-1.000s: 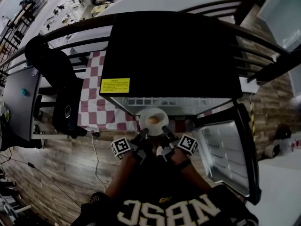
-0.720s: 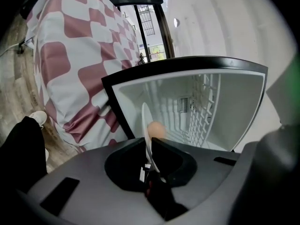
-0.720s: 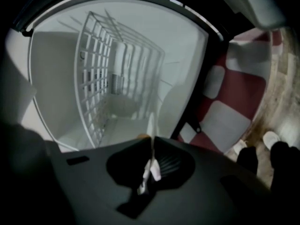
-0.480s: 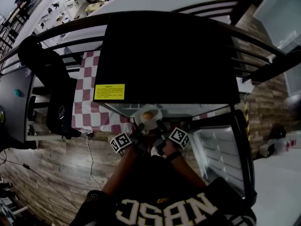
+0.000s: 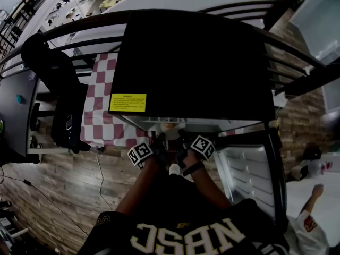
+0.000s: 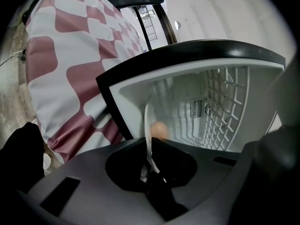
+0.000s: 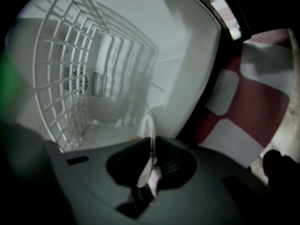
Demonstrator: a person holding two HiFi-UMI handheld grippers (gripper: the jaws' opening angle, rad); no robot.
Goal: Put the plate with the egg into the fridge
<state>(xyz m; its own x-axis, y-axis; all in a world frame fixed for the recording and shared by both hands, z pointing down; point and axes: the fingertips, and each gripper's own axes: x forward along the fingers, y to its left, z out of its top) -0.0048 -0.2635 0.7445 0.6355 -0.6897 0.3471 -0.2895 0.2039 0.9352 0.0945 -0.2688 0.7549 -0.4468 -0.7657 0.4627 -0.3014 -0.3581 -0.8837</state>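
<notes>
Plate point(image 6: 148, 121) carrying the egg point(image 6: 159, 130) is held at the mouth of the black fridge point(image 5: 191, 62), at 12 o'clock in the head view. The left gripper point(image 6: 151, 149) and right gripper point(image 7: 152, 146) are both clamped on its rim. The fridge door point(image 5: 249, 174) stands open at 4 o'clock, a red-checked cloth point(image 5: 101, 105) lies at 9 o'clock, and the wood-plank floor point(image 5: 58, 190) shows at 8 o'clock.

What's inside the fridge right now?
Inside the fridge: a wire shelf, a vent on the back wall, and the plate with the egg, partly in, held by the left tongs and right tongs. No other food shows. The tongs' bodies cover the near part.
</notes>
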